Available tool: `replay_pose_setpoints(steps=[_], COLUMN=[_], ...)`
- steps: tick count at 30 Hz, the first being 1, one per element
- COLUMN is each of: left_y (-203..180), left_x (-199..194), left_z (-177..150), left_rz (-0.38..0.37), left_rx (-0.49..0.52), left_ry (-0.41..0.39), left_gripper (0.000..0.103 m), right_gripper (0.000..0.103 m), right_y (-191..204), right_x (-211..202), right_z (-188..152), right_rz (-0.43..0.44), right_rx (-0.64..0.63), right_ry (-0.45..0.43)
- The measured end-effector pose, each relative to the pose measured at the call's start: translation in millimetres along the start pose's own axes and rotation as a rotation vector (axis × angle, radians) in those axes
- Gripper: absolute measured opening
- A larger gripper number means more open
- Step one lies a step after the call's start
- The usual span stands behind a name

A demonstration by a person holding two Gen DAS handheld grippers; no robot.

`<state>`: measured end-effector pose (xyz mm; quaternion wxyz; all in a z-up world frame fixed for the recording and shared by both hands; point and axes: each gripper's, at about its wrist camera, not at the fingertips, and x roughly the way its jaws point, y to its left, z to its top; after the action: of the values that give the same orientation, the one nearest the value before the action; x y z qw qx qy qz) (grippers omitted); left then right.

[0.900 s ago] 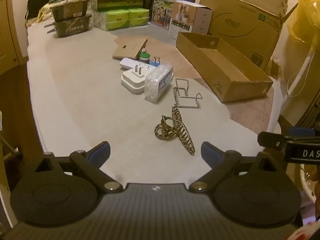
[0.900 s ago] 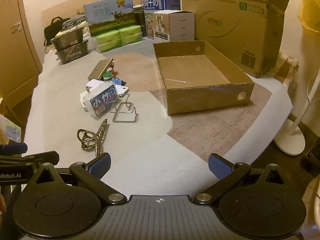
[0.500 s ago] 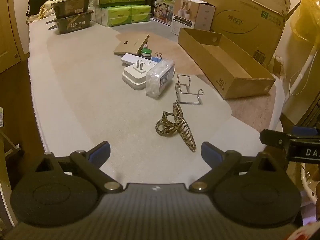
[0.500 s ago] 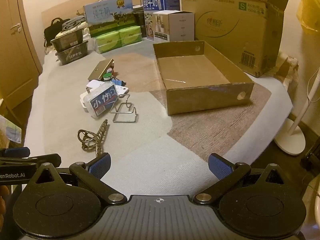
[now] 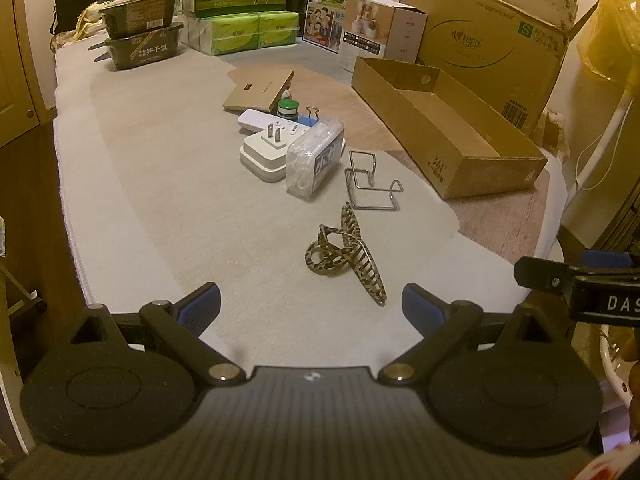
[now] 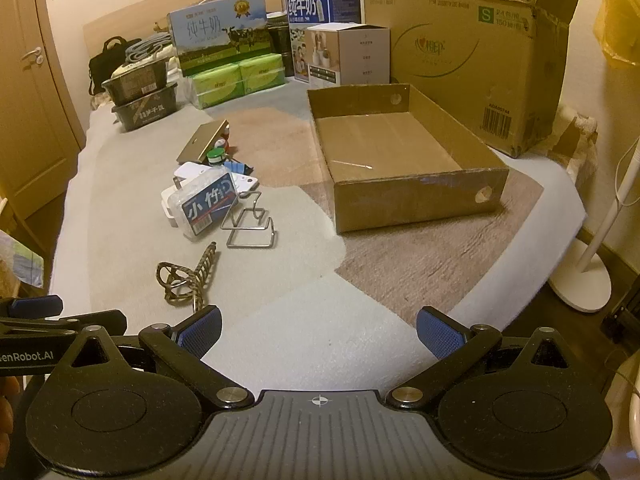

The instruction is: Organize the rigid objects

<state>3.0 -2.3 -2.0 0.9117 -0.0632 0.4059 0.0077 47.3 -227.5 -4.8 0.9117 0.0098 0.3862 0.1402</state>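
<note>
Left tongs (image 5: 311, 307) neared the leopard-print hair claw (image 5: 344, 258), lying sideways.

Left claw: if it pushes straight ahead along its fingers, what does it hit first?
Most likely the leopard-print hair clip, lying just ahead between the open left claw fingers' line. Nothing sits nearer on the bed cover. Depth is uncertain, so it could land on bare cover just short of the clip.

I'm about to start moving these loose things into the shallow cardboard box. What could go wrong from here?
The hair claw is nearest the open left gripper; its thin curved teeth could slip or spring between the pads. The wire holder lies against the clear plastic case, so lifting either may drag the other. The plug adapter is partly hidden behind that case, and is probably hard to reach first.
</note>
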Motion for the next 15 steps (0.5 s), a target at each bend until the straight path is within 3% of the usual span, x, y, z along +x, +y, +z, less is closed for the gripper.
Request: replay_pose_setpoints(steps=[15], left_y=[-0.9], left_x=[0.6], left_z=[0.0], left_rz=[-0.001], left_rx=[0.0], left_ry=[0.001], left_gripper=[0.096], right_gripper=[0.103], right_y=[-2.6], right_x=[-0.4], right_z=[2.5], right_rz=[-0.002], right_rx=[0.006], right_ry=[0.001])
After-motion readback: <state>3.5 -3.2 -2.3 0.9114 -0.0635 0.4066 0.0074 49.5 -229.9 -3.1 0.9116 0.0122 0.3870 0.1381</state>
